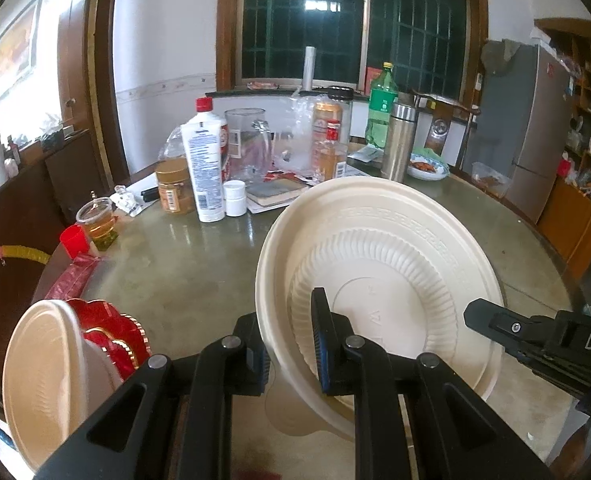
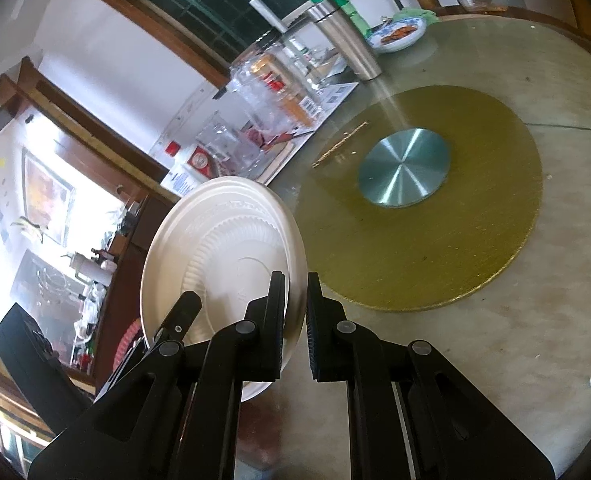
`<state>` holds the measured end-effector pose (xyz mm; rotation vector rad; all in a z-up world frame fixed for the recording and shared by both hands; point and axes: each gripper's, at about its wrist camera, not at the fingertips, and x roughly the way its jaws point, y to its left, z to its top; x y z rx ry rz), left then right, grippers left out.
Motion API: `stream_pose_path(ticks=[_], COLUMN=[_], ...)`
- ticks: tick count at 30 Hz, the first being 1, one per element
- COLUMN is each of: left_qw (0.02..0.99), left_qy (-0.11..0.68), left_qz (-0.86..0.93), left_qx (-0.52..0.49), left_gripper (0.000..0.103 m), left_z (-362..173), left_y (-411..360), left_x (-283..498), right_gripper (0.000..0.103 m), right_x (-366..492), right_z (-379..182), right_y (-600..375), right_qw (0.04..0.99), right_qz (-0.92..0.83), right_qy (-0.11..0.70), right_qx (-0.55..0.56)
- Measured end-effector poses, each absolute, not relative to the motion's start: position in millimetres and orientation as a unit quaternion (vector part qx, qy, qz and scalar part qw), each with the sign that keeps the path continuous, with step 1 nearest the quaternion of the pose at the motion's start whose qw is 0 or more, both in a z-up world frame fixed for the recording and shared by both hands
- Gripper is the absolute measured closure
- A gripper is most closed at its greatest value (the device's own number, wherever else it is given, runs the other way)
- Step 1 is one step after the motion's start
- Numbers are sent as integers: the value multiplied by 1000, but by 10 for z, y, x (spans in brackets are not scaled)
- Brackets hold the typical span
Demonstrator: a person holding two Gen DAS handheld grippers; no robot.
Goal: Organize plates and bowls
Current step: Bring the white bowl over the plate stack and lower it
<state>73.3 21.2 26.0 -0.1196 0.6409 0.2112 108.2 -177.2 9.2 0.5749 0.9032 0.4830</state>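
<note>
plate (image 1: 379, 264): matt cream plastic, ribbed | table (image 2: 475, 344): glossy stone-like | disc (image 2: 404, 166): brushed metal

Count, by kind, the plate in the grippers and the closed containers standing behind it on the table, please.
Cream disposable plate: 1
Bottles: 4 (white bottle with red cap, small red-capped bottle, green bottle, small white bottle)
Jars: 2 (brown-lidded jar, black-lidded jar)
Steel flask: 1
Total: 8
</note>
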Motion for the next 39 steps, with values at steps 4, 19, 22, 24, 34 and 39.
stream_pose_path(ticks=[4, 19, 22, 24, 34, 39], left_qw=[942, 945, 944, 943, 937, 935], left_qy=[311, 283, 281, 282, 280, 275], left_qz=[109, 135, 143, 146, 179, 194], left_qx=[-67, -92, -95, -98, -107, -110], left_gripper=[87, 87, 87, 87, 87, 87], left_z=[270, 457, 472, 469, 486, 518], left_y=[340, 769, 850, 906, 1200, 1316], left_x=[630, 246, 202, 174, -22, -158], right_gripper=[93, 93, 93, 93, 93, 94], right_x=[1025, 763, 709, 674, 543, 468], right_z=[117, 376, 428, 448, 488, 520], right_y=[-1645, -1175, -1099, -1052, -721, -557], right_qw=[832, 832, 831, 830, 819, 813], right_qz=[240, 298, 310, 316, 351, 368], right_qy=[426, 408, 404, 402, 405, 405], right_qx=[263, 230, 225, 222, 206, 198])
